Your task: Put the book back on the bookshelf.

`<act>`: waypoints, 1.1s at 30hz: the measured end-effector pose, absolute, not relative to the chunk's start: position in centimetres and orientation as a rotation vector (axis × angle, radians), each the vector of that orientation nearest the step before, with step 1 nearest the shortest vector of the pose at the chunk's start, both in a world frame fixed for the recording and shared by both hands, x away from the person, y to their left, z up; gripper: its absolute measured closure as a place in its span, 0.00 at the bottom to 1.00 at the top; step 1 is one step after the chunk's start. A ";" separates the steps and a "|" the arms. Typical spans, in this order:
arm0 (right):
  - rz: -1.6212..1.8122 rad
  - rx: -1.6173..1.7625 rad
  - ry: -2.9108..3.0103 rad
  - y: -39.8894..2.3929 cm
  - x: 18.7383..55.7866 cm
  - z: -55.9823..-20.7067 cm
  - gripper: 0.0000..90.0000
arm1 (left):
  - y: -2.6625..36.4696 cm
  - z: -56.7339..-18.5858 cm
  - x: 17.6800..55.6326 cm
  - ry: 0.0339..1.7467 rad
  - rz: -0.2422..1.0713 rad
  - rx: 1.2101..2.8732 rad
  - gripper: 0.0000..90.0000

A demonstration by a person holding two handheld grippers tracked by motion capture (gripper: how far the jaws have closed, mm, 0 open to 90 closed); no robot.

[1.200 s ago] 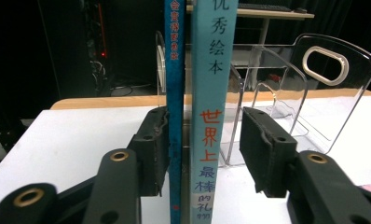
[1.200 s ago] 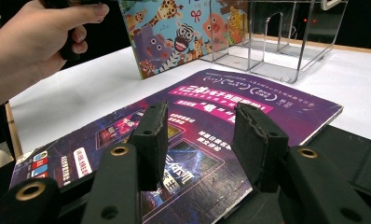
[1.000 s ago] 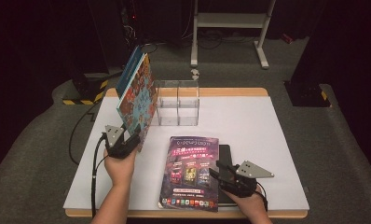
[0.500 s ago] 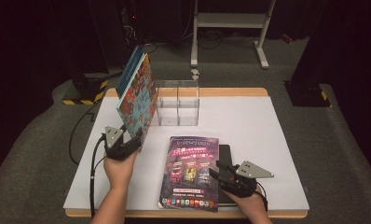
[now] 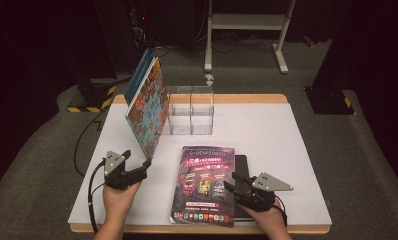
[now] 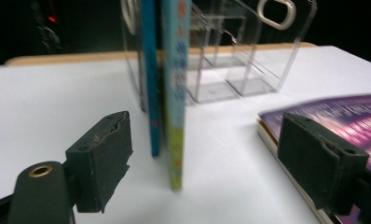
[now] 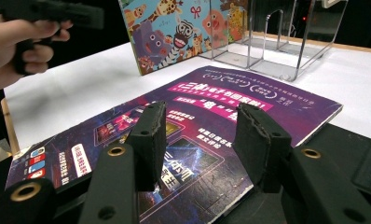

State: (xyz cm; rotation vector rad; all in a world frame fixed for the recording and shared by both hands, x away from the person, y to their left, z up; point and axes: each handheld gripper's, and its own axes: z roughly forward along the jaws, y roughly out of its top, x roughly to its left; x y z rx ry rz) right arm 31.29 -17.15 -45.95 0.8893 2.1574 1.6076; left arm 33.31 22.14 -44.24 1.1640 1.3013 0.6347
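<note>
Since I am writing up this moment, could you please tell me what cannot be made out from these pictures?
- Black item: the purple book hides most of it in the high view.
- Purple book's small cover text: too small there, blurred in the left gripper view.
- Colourful book: the clear organizer behind it is partly hidden in the high view.
- Right gripper: contact with the book is unclear.

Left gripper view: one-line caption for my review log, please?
Open left gripper faces two upright books standing free between its jaws, clear organizer behind.
</note>
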 end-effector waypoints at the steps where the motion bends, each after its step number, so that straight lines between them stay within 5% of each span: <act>1: 1.608 0.891 2.157 -17.1 31.3 -46.0 0.59 | 22.1 -44.4 32.8 1.297 0.625 1.179 0.20; 15: 1.607 0.896 2.157 -17.1 31.3 -46.0 0.59 | 20.8 -45.6 30.0 1.251 0.546 1.248 0.20; 33: 1.582 0.890 2.167 -16.9 31.3 -46.0 0.57 | 17.2 -46.8 30.9 1.184 0.442 1.367 0.19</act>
